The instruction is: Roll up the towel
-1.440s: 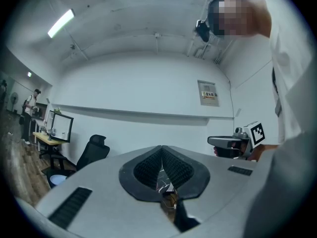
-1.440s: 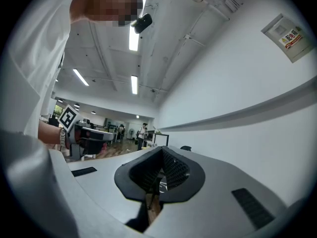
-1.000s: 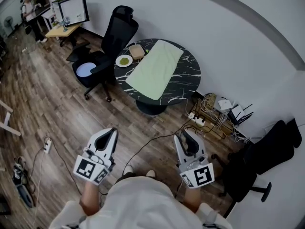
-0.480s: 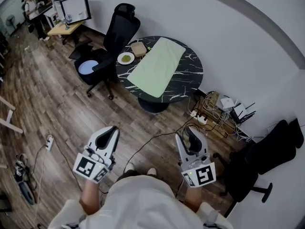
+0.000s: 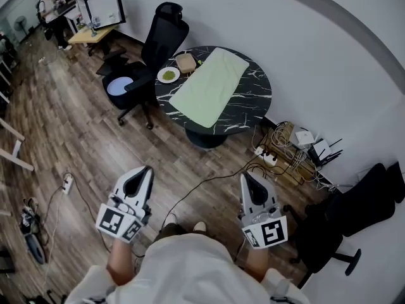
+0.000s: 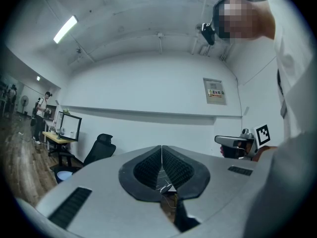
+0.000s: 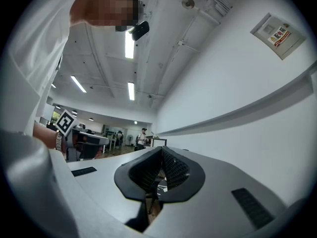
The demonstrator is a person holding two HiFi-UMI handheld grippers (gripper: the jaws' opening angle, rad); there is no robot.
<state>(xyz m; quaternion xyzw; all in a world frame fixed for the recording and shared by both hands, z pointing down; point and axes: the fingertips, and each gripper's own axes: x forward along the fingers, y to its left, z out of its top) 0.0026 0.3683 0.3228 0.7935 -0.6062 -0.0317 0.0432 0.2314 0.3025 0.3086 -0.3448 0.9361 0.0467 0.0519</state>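
The jaws of the left gripper (image 5: 146,171) are seen pressed flat together in the left gripper view, ridged pad against ridged pad, and nothing is caught between them. The jaws of the right gripper (image 5: 244,176) have just been closing and are likewise met along one seam in the right gripper view, with nothing held. Both grippers are carried side by side, apart from each other, in front of the person's pale shirt (image 5: 183,271) and over a wooden floor (image 5: 63,132). A black cable (image 5: 209,183) is trailed across the floor between the two sets of fingertips. Well ahead of both, and touched by neither, the towel (image 5: 209,87) is laid out flat and unrolled, pale green, across a round black marble-patterned table (image 5: 250,109), from its near rim to its far one. Beyond the left gripper's fingertips, just beside the towel's left edge, a small white plate (image 5: 168,75) is set. Something green is carried on it, possibly food, though it is too small to be told. A tan box (image 5: 185,63) is placed next to the plate. A black office chair (image 5: 155,43) is drawn up at the table's left. Ahead of the right gripper's fingertips and to their right, a tangle of cables (image 5: 278,154) is heaped against the white wall (image 5: 304,49). Far off beyond the left gripper, a standing person (image 5: 49,5) is seen at a desk.
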